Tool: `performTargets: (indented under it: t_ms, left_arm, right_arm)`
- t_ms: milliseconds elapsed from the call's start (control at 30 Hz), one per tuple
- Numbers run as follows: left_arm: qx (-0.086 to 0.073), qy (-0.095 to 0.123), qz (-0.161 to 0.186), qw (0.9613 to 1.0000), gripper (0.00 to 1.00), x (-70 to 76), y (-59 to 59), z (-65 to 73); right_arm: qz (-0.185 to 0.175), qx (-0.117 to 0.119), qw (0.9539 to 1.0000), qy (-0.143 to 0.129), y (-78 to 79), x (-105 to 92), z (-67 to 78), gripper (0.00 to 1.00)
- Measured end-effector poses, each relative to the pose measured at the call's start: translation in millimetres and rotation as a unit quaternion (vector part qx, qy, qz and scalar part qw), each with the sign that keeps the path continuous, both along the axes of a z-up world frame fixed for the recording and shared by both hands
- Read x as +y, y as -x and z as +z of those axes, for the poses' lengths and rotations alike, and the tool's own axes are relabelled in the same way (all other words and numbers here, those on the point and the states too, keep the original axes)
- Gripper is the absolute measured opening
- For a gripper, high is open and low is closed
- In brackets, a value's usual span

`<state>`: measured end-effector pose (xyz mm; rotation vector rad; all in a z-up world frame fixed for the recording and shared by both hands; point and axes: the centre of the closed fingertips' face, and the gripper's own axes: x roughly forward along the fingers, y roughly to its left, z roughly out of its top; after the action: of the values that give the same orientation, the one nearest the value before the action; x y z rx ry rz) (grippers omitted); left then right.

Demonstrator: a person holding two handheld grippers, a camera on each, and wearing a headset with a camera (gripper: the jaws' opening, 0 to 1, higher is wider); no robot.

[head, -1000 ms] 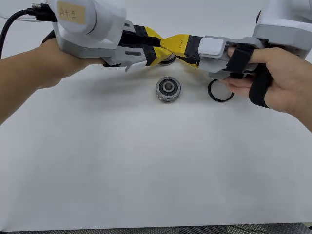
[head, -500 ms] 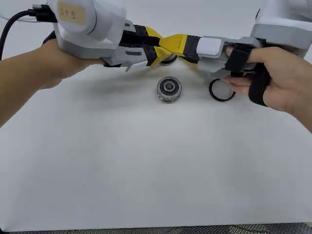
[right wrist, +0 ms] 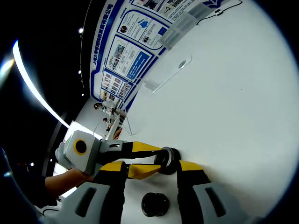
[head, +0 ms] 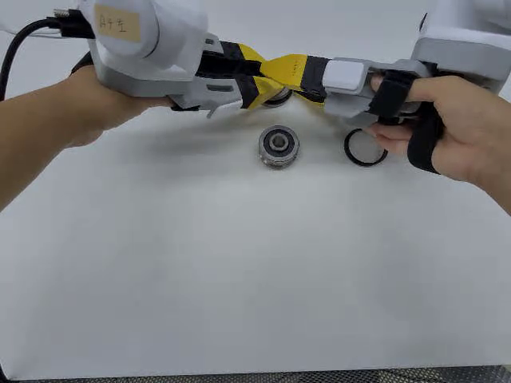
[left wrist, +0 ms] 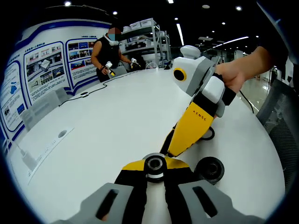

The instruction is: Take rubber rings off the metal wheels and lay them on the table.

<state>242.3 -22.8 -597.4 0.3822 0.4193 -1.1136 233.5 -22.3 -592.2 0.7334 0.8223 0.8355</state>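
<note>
Big plain white table (head: 239, 279), matte, in a showroom-type hall: blue-bordered info posters (left wrist: 44, 58) along the wall, rows of ceiling lights (left wrist: 180, 32), shelving (left wrist: 147, 39) with bins at the back, and a person (left wrist: 105, 53) standing at the far end of the same table. The left gripper (head: 259, 88) and right gripper (head: 289, 76) come in from opposite sides and their yellow jaws cross at one spot, just above the tabletop. Both are pinched narrow on the same held wheel (head: 277, 97), the left one squeezing it at the middle and the right one biting it from the other side. A loose wheel (head: 278, 148) sits flat on the table just in front of them. One rubber ring (head: 364, 149) lies flat near the right hand (head: 455, 132), partly tucked under the fingers.
</note>
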Motion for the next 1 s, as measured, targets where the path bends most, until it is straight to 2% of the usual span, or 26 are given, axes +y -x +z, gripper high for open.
performTargets:
  t_ms: [67, 333, 400, 567, 633, 700, 900, 1000]
  left_arm:
    - [0.0, 0.0, 0.0, 1.0, 0.12, 0.1, -0.3, -0.2]
    - [0.0, 0.0, 0.0, 1.0, 0.12, 0.8, -1.2, -0.7]
    - [0.0, 0.0, -0.001, 1.0, 0.12, 0.9, -1.4, -0.9]
    - [0.002, 0.001, 0.0, 1.0, 0.12, 1.3, -1.9, -1.3]
    - [0.002, 0.002, 0.0, 1.0, 0.12, 1.5, -2.2, -1.5]
    - [0.003, 0.002, 0.001, 1.0, 0.12, 1.6, -2.4, -1.6]
    - [0.001, 0.002, -0.002, 1.0, 0.12, 1.2, -2.2, -2.0]
    - [0.0, 0.001, -0.002, 1.0, 0.12, -0.1, -1.1, -1.2]
  right_arm:
    - [0.005, 0.002, 0.9999, 0.01, 1.7, -0.6, -4.4, 0.46]
    - [0.007, 0.001, 1.0, -0.005, 3.8, 3.9, 2.1, 0.46]
    - [0.008, -0.004, 0.9999, 0.006, 4.2, 3.0, 1.1, 0.46]
    - [-0.008, 0.009, 0.9999, -0.009, -1.6, -0.3, -3.2, 0.43]
    - [-0.017, 0.011, 0.9996, -0.02, -3.6, 3.6, 1.4, 0.44]
    - [-0.015, 0.009, 0.9997, -0.019, -2.9, 6.1, 4.1, 0.43]
    - [-0.003, 0.024, 0.9994, -0.024, -1.8, -0.1, -1.7, 0.39]
    - [0.007, 0.018, 0.9996, -0.019, 2.1, -0.3, -2.0, 0.36]
